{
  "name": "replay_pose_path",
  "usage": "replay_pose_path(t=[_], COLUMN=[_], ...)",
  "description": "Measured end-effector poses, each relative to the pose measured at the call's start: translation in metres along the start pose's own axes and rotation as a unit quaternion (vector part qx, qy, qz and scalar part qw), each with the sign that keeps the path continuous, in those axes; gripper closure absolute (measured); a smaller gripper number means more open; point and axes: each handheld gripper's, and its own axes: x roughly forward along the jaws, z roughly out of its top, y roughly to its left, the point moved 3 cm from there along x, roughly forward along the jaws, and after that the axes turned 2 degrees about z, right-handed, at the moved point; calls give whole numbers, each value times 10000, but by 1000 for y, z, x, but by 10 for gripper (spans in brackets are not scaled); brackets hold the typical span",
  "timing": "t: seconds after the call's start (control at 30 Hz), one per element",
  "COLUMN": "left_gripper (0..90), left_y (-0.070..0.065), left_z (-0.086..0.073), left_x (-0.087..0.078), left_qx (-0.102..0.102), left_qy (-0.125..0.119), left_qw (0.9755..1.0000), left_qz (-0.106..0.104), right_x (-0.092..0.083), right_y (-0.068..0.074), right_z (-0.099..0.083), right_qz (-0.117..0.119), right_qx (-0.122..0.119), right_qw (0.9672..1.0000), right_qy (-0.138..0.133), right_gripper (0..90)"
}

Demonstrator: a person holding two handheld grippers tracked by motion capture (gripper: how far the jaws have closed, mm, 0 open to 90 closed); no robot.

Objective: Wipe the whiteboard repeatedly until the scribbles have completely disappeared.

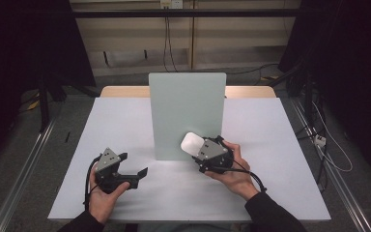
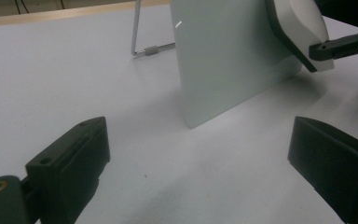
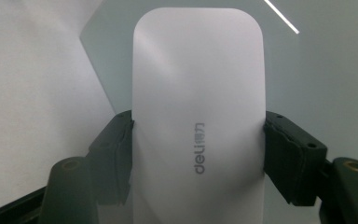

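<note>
Left of the upright grey panel [image 1: 187, 113], left claw [image 1: 134, 175] rests on white worktop [image 1: 125, 125], jaws wide apart, nothing between; at panel's lower right corner, right claw [image 1: 200, 149] clamps white mouse [image 1: 192, 143], lifted against the panel face

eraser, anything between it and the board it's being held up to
Nothing visible. The right gripper is shut on the white eraser, held at the lower right of the upright board, with nothing between them. The left gripper rests open on the table, off to the side.

Eraser [image 1: 192, 143] before upright board [image 1: 186, 104] (on table [image 1: 125, 121]).
</note>
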Motion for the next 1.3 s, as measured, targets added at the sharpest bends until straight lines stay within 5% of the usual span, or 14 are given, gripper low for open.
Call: replay_pose_path(t=[0.17, 0.57, 0.87, 1.3], left_gripper=[53, 53, 53, 53], left_y=[0, 0, 1, 3], left_z=[0, 0, -1, -2], left_x=[0, 0, 0, -1], left_qx=[11, -6, -53, -67], left_qy=[-2, -1, 15, -12], left_qw=[10000, 10000, 10000, 10000], left_qz=[10, -2, -3, -6], right_x=[-4, -35, -24, -25], right_y=[-9, -66, -46, -42], right_z=[8, 37, 29, 18], right_qz=[-87, -743, -524, -235], right_qx=[111, 489, 380, 825], right_qw=[9999, 9949, 9974, 9950], right_qy=[-74, -468, -330, -505], right_gripper=[313, 313, 313, 313])
